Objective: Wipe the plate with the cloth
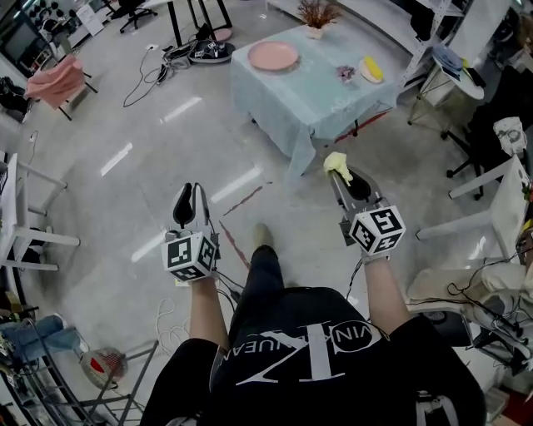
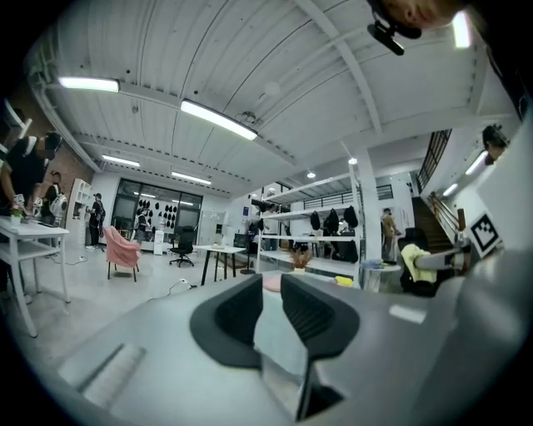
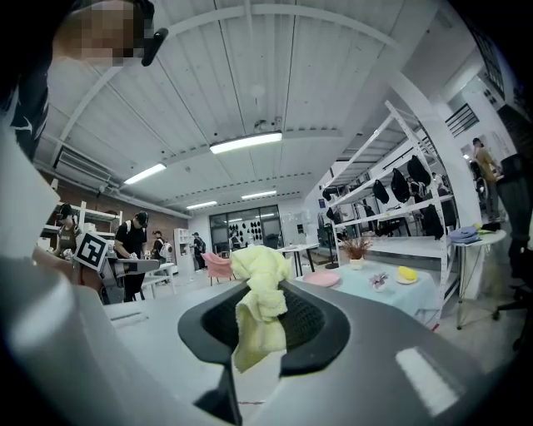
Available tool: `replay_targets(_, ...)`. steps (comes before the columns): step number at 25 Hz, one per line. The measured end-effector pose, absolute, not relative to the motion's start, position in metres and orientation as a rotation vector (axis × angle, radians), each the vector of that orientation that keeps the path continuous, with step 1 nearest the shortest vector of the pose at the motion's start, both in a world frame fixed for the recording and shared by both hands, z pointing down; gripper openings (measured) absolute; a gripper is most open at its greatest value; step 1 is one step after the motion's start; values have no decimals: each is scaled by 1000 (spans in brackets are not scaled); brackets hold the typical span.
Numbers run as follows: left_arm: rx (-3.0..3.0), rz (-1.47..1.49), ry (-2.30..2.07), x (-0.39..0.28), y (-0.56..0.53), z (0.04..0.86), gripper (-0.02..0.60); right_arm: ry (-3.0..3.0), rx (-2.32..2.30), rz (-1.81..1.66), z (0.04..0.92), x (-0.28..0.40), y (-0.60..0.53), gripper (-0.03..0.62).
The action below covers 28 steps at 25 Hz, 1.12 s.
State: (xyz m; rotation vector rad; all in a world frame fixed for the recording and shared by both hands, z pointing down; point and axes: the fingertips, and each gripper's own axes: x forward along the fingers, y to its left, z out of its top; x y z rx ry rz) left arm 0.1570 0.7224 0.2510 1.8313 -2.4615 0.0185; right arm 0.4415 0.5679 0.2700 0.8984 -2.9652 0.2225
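A pink plate lies on a table under a pale blue cover, across the floor from me. My right gripper is shut on a yellow cloth, held in the air well short of the table. In the right gripper view the cloth hangs bunched between the jaws of that gripper, with the plate far beyond. My left gripper is held level at my left, its jaws a narrow gap apart and holding nothing. In the left gripper view, that gripper points toward the table.
On the table also stand a potted plant, a small purple item and a yellow item on a dish. A pink chair, floor cables, white furniture and office chairs ring the floor.
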Motion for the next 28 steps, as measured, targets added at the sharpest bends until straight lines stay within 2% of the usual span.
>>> replay_targets(28, 1899, 25, -2313, -71, 445, 259, 0, -2868, 993, 328, 285, 222, 331, 89)
